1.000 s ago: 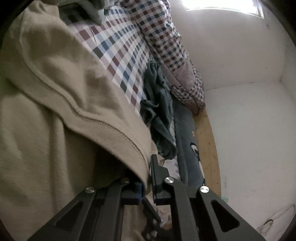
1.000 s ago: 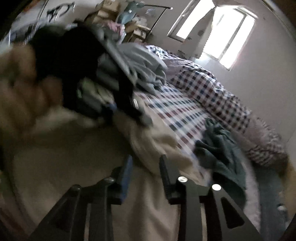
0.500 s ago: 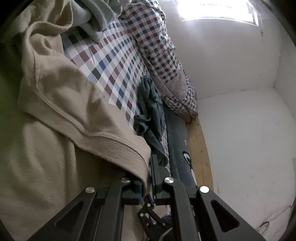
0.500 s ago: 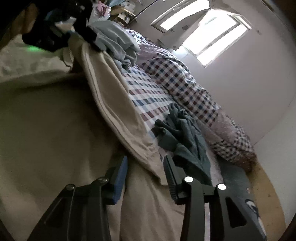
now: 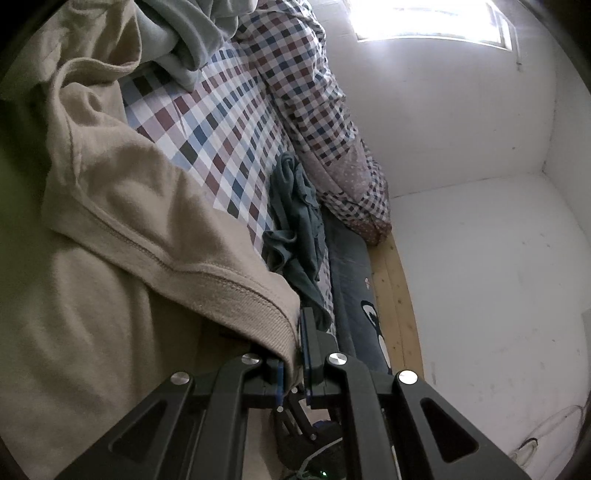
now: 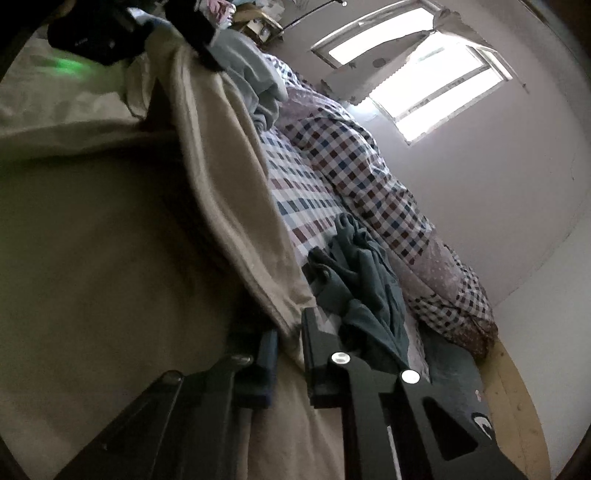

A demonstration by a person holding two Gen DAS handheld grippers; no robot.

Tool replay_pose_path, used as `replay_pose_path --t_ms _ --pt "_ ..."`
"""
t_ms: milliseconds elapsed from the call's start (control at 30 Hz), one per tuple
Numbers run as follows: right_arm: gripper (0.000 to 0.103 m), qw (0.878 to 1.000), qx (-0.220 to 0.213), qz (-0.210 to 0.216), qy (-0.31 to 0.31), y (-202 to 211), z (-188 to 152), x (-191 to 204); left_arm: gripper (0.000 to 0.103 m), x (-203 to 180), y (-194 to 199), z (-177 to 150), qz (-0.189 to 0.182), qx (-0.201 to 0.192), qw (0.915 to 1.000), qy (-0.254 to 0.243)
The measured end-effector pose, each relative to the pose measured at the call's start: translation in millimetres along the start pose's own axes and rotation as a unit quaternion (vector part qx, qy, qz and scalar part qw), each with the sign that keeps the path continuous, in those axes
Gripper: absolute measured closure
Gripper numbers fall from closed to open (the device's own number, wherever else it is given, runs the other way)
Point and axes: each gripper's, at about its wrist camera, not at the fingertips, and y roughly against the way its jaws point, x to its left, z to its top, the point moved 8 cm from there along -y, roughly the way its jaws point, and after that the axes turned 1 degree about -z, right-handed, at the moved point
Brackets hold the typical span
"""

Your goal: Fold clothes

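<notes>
1. Garment under handling: a beige knit garment (image 5: 122,229) with a ribbed hem, spread over a bed. It fills the area left of both grippers and runs in between the fingers of each.
2. Left gripper (image 5: 295,354): clenched on the ribbed hem of the beige knit garment. The hem corner is pinched between the two blue-lined pads, with the fabric rising up and to the left from the grip.
3. Right gripper (image 6: 290,343): jaws closing, with a folded edge of the same garment between them. The fabric fills the narrow gap and both pads press against it.
4. Checked bedsheet (image 5: 221,147): ahead of the left gripper and above the garment's edge.
5. Dark green garment (image 6: 362,291): crumpled on the checked bedsheet, just ahead and to the right of the right gripper, apart from the beige fabric.
6. Checked duvet (image 6: 362,177): bunched along the far side, beyond the dark green garment.
7. Pale grey-green clothing (image 5: 188,33): piled far ahead, at the upper left of the left gripper's view.
8. Wooden bed edge (image 5: 399,295): right of the left gripper, against a white wall (image 5: 480,258).
</notes>
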Motion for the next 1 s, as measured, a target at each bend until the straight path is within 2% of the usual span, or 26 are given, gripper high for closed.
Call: replay_pose_path --t_ms 167,267,367,467,533,567,633,767,867,967,1000 --pt "0.098 1.0 -0.003 -0.014 -0.015 1 4 -7 0.097 3 0 1 0.004 0.002 1.0 -0.002" --pt "0.098 0.998 -0.012 -0.04 -0.047 8 9 -24 0.097 2 -2 -2 0.016 0.004 0.9997 -0.015" --pt "0.099 0.992 -0.029 -0.07 -0.103 21 14 -54 0.094 -5 -9 -12 0.031 0.018 0.998 -0.052" --pt "0.099 0.983 -0.046 -0.092 -0.155 37 15 -86 0.083 -20 -20 -29 0.044 0.049 0.9921 -0.106" --pt "0.099 0.975 -0.052 -0.109 -0.186 47 12 -107 0.066 -31 -23 -41 0.058 0.059 0.9846 -0.154" --pt "0.099 0.972 -0.051 -0.116 -0.197 49 10 -116 0.063 -35 -22 -44 0.063 0.058 0.9811 -0.174" --pt "0.099 0.964 -0.047 -0.133 -0.227 54 0 -137 0.05 -45 -16 -49 0.069 0.05 0.9737 -0.211" --pt "0.099 0.939 -0.015 -0.152 -0.308 54 -41 -184 0.041 -61 12 -38 0.079 0.003 0.9609 -0.265" --pt "0.099 0.918 0.018 -0.166 -0.361 48 -79 -212 0.039 -61 34 -18 0.121 -0.047 0.947 -0.294" --pt "0.099 0.895 0.046 -0.171 -0.41 43 -111 -229 0.039 -52 63 8 0.186 -0.095 0.9254 -0.316" --pt "0.099 0.886 0.056 -0.171 -0.426 41 -122 -233 0.039 -50 74 17 0.195 -0.113 0.9225 -0.314"
